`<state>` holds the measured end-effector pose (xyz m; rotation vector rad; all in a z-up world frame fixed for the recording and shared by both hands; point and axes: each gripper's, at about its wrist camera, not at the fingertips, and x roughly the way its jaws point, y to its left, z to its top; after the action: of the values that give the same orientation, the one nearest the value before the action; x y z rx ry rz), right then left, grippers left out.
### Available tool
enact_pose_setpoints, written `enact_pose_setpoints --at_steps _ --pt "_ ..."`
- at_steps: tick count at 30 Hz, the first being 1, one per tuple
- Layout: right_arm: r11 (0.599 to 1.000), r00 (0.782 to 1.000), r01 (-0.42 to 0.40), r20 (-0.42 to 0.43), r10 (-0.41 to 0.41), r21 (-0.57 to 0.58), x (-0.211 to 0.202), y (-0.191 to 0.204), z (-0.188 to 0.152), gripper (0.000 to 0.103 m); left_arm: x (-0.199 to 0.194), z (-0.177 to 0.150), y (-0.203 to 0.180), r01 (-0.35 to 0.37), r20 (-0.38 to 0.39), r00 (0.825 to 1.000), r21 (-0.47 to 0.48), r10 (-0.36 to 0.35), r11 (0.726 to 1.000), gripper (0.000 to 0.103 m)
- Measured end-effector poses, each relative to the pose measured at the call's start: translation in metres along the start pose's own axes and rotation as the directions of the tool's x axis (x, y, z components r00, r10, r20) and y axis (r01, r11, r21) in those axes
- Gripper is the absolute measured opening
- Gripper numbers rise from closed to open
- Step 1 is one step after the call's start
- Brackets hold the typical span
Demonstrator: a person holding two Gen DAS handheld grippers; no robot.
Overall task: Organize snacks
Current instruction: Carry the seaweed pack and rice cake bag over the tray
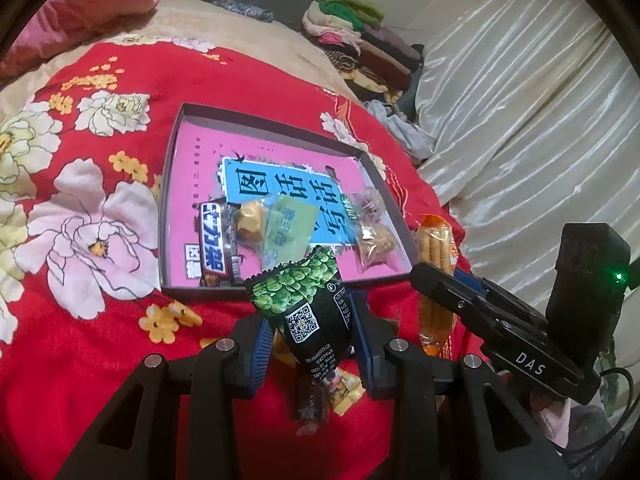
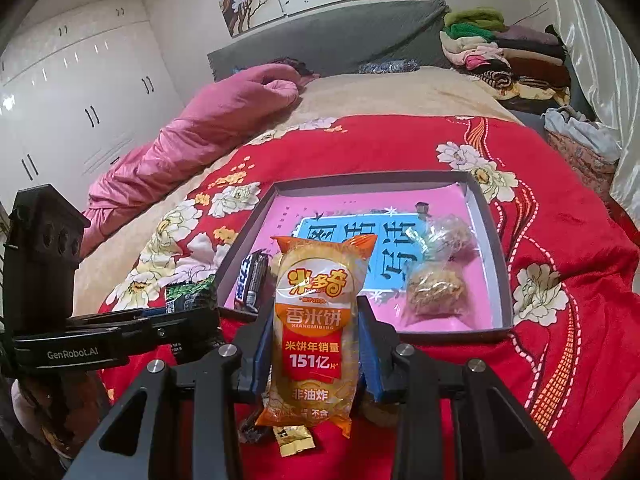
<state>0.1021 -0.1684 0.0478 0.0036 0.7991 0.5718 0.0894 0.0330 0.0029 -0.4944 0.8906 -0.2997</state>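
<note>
Rice-cracker pack upright, seemingly lengthwise

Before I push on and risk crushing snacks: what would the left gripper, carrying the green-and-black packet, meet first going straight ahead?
Probably the near wall of the shallow grey cardboard box, just beyond the left gripper; depth is uncertain.

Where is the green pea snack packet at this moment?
In the left wrist view, the green pea packet is gripped in the left tool, held above the red quilt just before the box's near rim.
</note>
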Motion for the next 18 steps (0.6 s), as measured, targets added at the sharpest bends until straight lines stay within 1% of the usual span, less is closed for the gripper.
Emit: enact_pose_setpoints --at_steps 8,18 --pt "1.0 0.999 0.019 0.029 -0.02 0.017 -0.009 -0.009 0.004 0.038 -0.002 0.008 0.001 -0.015 0.031 0.999 0.014 0.014 1.0 0.037" --pt "0.998 0.998 0.042 0.054 -0.044 0.038 -0.011 -0.022 0.01 0.038 0.005 0.022 0.011 -0.042 0.054 0.998 0.014 0.041 0.999 0.037"
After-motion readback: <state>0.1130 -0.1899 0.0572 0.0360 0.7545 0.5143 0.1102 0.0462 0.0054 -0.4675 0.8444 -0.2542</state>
